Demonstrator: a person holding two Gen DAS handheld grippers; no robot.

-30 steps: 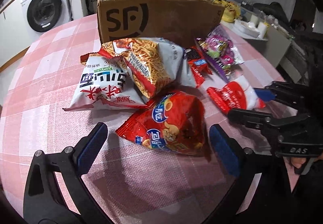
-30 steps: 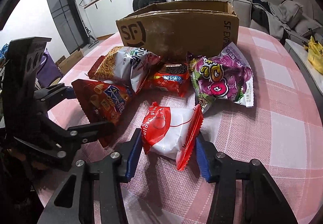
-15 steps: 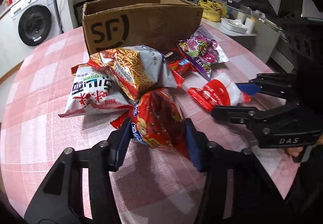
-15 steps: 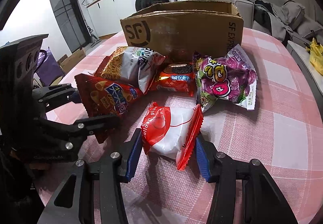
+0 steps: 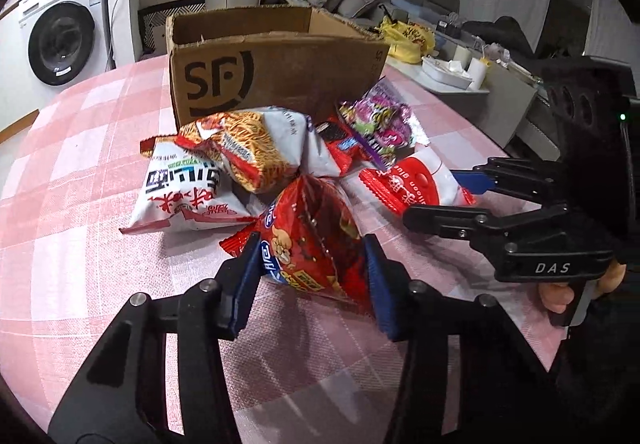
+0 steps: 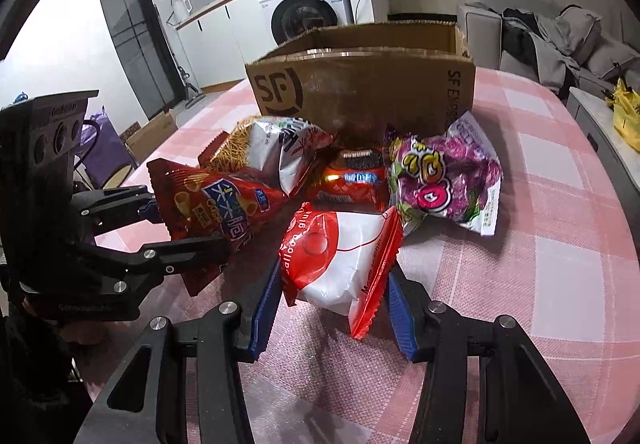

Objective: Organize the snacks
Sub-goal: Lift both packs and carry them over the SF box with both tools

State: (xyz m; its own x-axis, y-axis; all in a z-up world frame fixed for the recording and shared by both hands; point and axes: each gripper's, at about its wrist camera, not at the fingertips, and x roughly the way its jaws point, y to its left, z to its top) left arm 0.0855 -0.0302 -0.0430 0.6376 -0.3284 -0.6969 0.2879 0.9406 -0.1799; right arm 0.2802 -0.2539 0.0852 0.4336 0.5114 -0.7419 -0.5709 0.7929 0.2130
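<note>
Both tools are matt black plastic frames with silver screw heads at the joints and blue pads lining the jaws. The right gripper point(image 5: 460, 200) carries white "DAS" lettering on its body, plus a small green light point(image 5: 622, 117) on the housing behind. The left gripper point(image 6: 176, 228) shows round holes in its housing.

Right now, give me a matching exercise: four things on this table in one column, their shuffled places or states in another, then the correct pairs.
Things:
1. red chip bag
2. red-and-white packet
3. purple candy bag
4. cardboard box

Places or states:
A. behind the snack pile, open on top
B. clamped in the left tongs
C. lying free, right of the cookie pack
D. clamped in the right tongs

Pairs: 1-B, 2-D, 3-C, 4-A
</note>
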